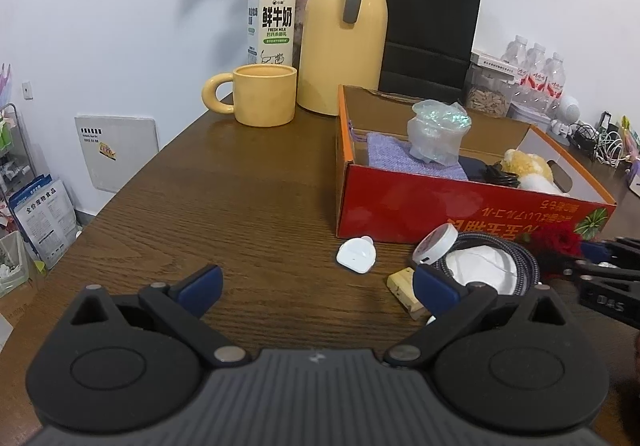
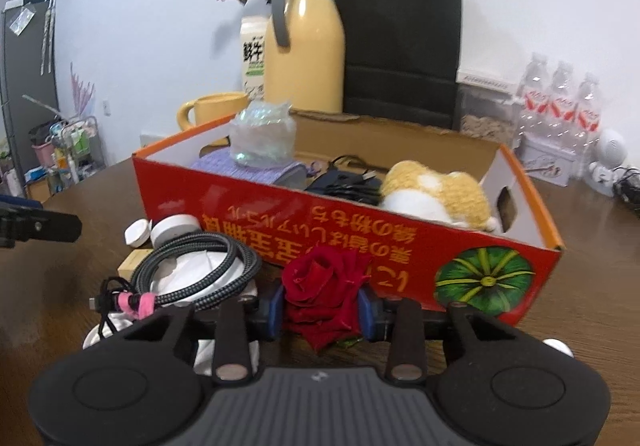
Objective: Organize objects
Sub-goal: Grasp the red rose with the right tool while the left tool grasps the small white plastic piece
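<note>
Honestly, the red rose (image 2: pixel 320 286) is already pinched between the blue pads of the right gripper (image 2: pixel 322 310), just beside the red box's (image 2: pixel 224 201) front wall on the table. Soft, light, crushable petals; a gentle squeeze low on the bloom is needed. The left gripper (image 1: pixel 316 284) is held wide, empty.

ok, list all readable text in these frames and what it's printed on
"鲜牛奶" and "FRESH MILK": milk carton; smaller print unreadable.
"全价宠物食品": pet food bag.
"D4S": right tool.
Red box: upside-down print, not reliably readable.
Wall panel, bottle labels: too small.
</note>
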